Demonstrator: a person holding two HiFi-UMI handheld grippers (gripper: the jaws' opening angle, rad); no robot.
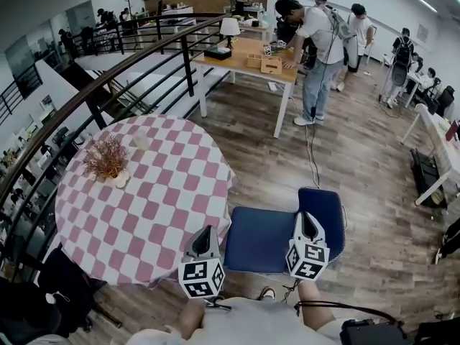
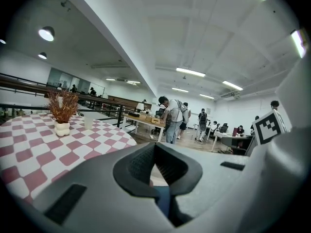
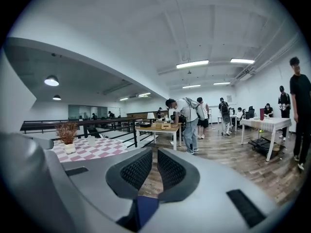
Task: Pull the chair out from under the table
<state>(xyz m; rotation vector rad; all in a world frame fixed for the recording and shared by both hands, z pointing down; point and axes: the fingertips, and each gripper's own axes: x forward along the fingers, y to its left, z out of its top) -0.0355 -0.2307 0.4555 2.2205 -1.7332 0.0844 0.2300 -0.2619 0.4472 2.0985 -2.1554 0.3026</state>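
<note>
The left gripper [image 2: 155, 147] is holding its two dark ribbed pads [image 2: 140, 165] together at the tips, pinching nothing; a sliver of blue is showing below them. The right gripper [image 3: 155, 155] is keeping its pads [image 3: 136, 172] slightly apart, leaving a slim gap with only wooden floor [image 3: 228, 159] showing through it and nothing gripped.

In the head view both grippers are pointing toward twelve o'clock, near the bottom edge. The left one is hovering over the line where the tablecloth's hem is meeting the seat's left edge. The right one is lying over the backrest; I cannot tell whether it is touching it.

The blue chair [image 1: 259, 239] is standing clear of the round table [image 1: 154, 192], just beside it at the table's four o'clock, with its backrest at the seat's two o'clock. A pink-and-white checked cloth is covering the table. A dried plant in a white pot [image 1: 108, 162] is sitting at the tabletop's ten o'clock, and a pale cup [image 1: 141, 141] is standing near it at twelve.

A dark railing [image 1: 93, 95] is curving round the table from seven to one o'clock. Well apart, at one o'clock, a person [image 1: 316, 45] is leaning over a wooden table [image 1: 241, 57].
</note>
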